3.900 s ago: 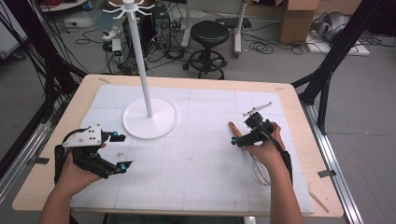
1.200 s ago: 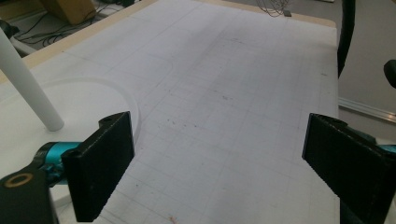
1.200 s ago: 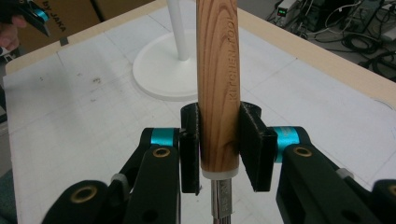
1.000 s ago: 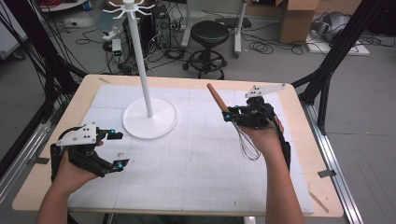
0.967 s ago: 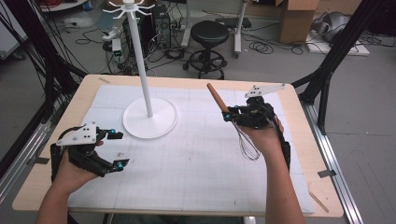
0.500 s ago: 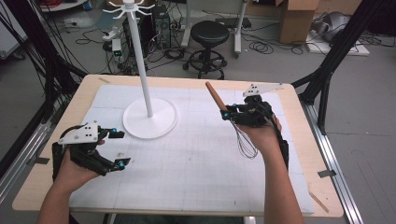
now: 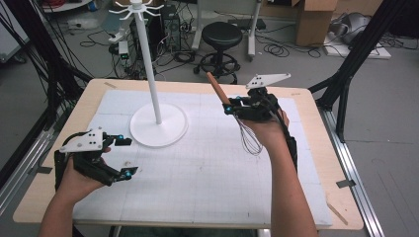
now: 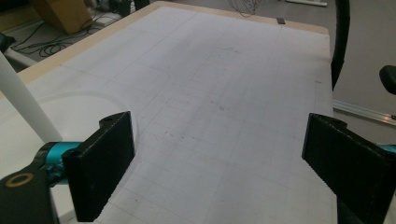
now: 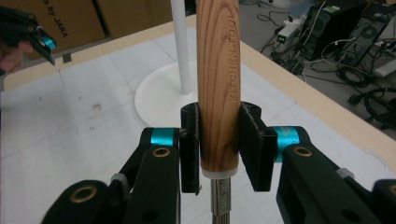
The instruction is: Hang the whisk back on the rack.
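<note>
While the left gripper (image 7: 121, 157) waited open near the hanging stand (image 7: 150, 74), the right gripper (image 9: 219, 144) clamped the whisk (image 7: 237, 118) by its wooden handle, wires hanging, right of the stand, presumably for hanging.

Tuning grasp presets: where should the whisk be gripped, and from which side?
Probably the wooden handle, near its lower end just above the metal collar, as the right gripper holds it now: jaws closing across the round shaft from both sides. The shaft is straight and firm; the wire loops hanging below look springy and would likely slip.
</note>
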Demonstrator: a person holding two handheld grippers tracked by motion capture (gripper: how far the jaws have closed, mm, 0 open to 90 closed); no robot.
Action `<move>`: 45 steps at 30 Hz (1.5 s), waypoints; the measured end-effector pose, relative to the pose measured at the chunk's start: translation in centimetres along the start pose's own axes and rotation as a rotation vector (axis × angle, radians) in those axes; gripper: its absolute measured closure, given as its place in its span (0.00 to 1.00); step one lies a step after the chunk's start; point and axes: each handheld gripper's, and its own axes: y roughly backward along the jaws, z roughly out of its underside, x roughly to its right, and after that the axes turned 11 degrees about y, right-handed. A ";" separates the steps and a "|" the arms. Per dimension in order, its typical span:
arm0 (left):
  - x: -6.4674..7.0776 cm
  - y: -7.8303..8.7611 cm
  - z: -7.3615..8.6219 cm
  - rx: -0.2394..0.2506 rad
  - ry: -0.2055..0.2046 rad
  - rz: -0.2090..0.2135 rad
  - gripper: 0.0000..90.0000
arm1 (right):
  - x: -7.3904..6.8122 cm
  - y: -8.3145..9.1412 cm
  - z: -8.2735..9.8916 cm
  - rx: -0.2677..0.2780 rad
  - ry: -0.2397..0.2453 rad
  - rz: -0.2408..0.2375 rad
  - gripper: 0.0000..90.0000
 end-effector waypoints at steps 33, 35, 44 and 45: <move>0.0 0.1 -0.4 0.005 -0.014 -0.004 0.11 | 1.2 -1.1 -6.4 0.109 0.033 0.055 0.79; 0.0 0.1 -0.4 0.007 -0.014 -0.005 0.11 | 1.1 -1.1 -6.8 0.113 0.044 0.054 0.79; 0.1 0.3 -0.4 0.009 -0.016 -0.008 0.11 | 0.6 -1.5 -8.8 0.126 0.077 0.058 0.79; 0.1 0.3 -0.5 0.009 -0.017 -0.007 0.11 | 0.5 -1.6 -9.0 0.131 0.082 0.057 0.79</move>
